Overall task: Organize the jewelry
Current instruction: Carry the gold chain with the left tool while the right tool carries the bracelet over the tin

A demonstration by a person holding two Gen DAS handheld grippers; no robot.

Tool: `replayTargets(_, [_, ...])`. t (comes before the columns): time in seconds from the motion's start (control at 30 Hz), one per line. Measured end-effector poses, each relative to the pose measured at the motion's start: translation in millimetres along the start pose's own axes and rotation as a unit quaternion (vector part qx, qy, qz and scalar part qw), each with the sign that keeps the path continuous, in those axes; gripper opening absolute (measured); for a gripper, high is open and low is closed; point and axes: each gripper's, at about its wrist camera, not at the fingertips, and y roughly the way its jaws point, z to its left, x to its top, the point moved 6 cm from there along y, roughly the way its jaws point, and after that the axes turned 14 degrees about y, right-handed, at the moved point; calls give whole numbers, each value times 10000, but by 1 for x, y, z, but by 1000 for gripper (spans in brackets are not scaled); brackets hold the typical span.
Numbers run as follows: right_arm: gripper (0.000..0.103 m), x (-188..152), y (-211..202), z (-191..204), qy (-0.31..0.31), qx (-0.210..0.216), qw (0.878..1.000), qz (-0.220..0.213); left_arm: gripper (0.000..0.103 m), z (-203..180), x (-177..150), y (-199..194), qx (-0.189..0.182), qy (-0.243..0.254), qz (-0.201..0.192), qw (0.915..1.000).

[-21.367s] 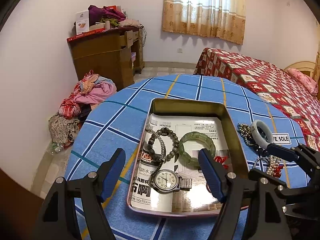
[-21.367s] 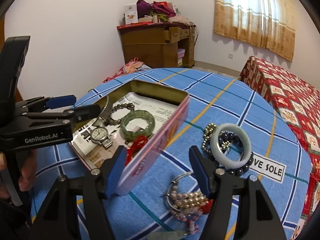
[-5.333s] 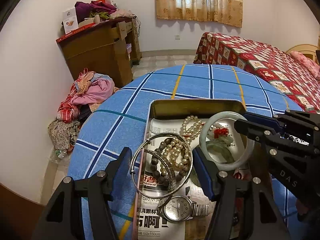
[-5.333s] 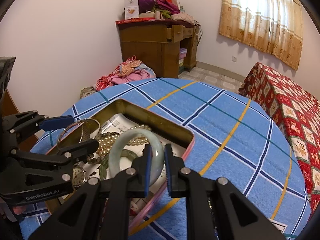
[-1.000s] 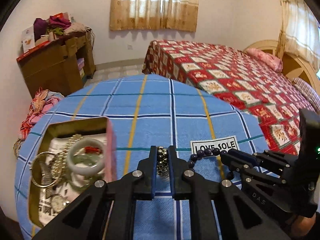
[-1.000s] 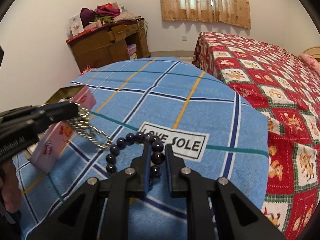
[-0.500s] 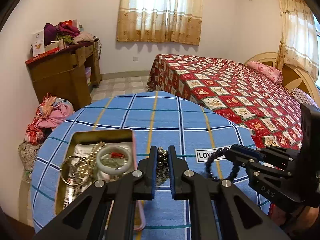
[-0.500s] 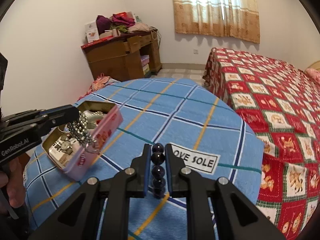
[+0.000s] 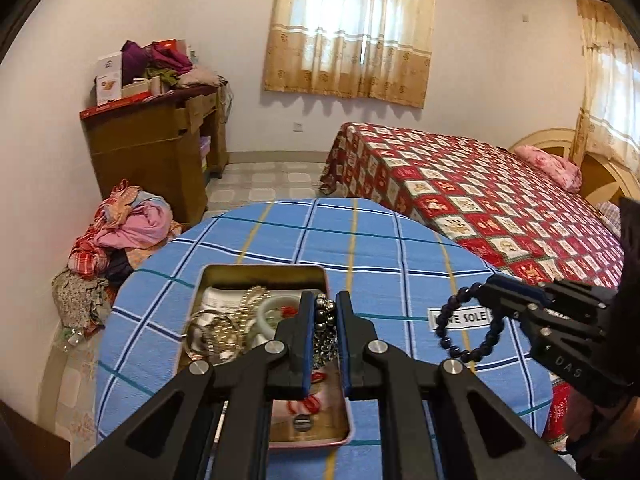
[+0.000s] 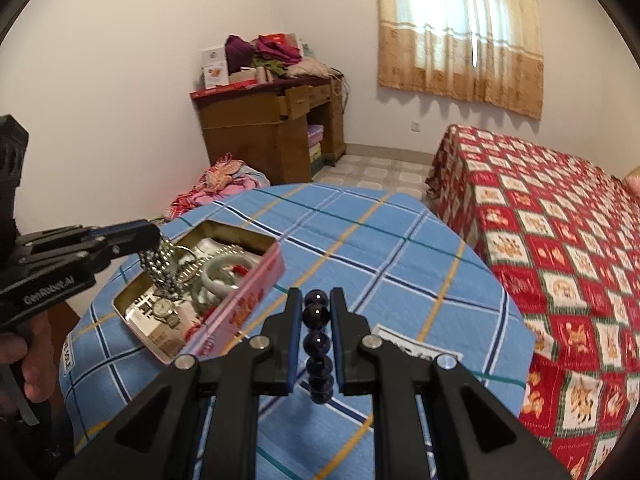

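Bead strands hang pinched in both tongs: left (image 9: 322,316) over tin (image 9: 256,272), right (image 10: 316,312) beside.

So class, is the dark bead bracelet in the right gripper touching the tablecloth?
Apart. In the left wrist view the dark bead bracelet hangs from the right gripper, lifted above the tablecloth.

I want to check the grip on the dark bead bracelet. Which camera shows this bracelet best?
The left wrist view: the whole dark bead bracelet hangs as an open loop from the right gripper. The right wrist view shows only a column of beads edge-on between its fingers.
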Motion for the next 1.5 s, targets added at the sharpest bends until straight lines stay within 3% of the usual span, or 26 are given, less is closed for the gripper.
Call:
replayTargets(0.27, [16,11,9,36,-306,240,9992,-17,9,32,-14,-5,286,-201,81,9994])
replayTargets(0.87, [16,10,30,108,-884,690,9937,45,10,58,-37,4,414,-436,291,9978])
replayTargets(1.5, [16,-15,63,126,-892,812,9918,419,10,68,-55,23,420,-562,553,9960])
